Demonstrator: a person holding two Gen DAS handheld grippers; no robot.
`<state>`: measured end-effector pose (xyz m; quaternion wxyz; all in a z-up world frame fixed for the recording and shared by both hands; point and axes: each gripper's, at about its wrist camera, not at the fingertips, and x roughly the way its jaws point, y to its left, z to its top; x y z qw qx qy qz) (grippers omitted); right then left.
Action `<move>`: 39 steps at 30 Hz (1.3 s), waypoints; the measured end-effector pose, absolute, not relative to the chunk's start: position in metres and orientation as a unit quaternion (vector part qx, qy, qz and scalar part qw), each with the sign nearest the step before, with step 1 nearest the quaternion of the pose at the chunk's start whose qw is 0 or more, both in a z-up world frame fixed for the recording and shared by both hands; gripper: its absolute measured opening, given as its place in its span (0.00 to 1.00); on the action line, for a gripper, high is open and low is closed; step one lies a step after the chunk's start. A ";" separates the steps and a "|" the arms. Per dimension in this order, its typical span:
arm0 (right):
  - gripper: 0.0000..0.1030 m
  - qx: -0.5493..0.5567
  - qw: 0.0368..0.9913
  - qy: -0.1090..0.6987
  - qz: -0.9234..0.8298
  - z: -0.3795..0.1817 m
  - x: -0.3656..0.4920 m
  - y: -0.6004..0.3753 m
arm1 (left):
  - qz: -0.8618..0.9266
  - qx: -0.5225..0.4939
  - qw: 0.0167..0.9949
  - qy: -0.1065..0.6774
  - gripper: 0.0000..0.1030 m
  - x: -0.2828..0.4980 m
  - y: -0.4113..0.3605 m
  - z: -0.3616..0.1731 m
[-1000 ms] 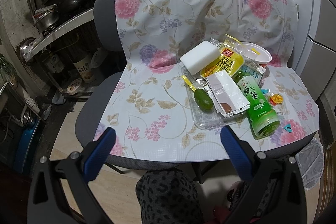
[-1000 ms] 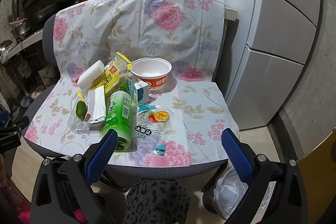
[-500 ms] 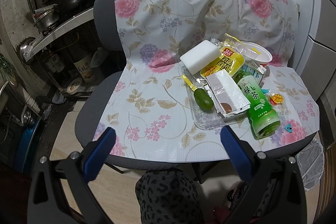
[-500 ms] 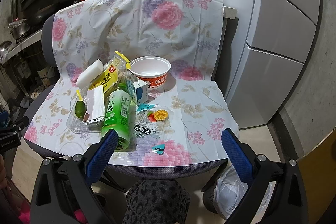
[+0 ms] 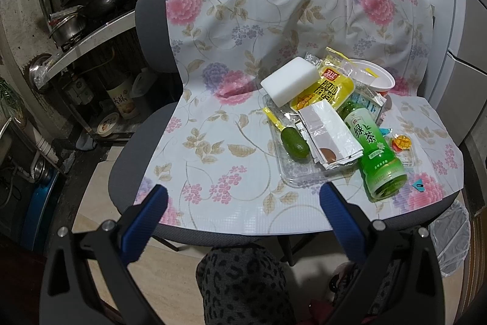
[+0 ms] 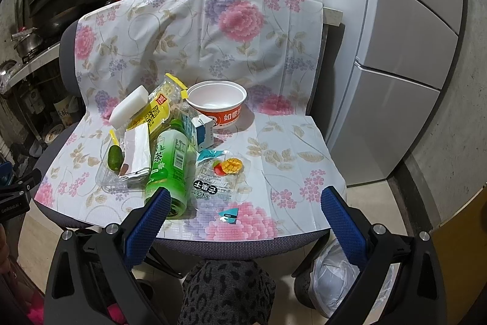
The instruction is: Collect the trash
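ahead, trash pile (image 6: 170, 142) on chair, beyond both grippers' spread fingers (image 6: 341, 221)

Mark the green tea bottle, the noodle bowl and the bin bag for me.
green tea bottle (image 6: 170, 160): right wrist view, on its label.
noodle bowl (image 6: 226, 114): right wrist view, on its orange outer wall.
bin bag (image 6: 334, 273): right wrist view, on the white plastic below the chair's edge.

The left gripper (image 5: 243, 203) hangs wide open before a chair draped in a floral cloth (image 5: 243, 57). On the seat lies a heap of trash: a green tea bottle (image 5: 373, 148) on its side, a white foam block (image 5: 289, 80) atop a yellow snack bag (image 5: 330, 89), a silver wrapper (image 5: 330, 134), a green fruit (image 5: 294, 144) in a clear tray (image 5: 299, 172), and a white bowl (image 5: 382, 79) behind.
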<state>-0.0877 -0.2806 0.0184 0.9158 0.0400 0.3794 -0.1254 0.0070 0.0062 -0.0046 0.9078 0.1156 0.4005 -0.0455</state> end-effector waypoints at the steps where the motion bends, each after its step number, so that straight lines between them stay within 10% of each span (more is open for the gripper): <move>1: 0.94 0.040 0.916 0.380 -0.125 0.018 -0.088 -0.281 | -0.045 0.116 0.908 0.400 0.95 0.007 0.006 -0.005; 39: 0.95 0.040 0.928 0.360 -0.084 -0.024 -0.060 -0.276 | -0.050 0.096 0.897 0.429 0.95 0.036 0.019 -0.048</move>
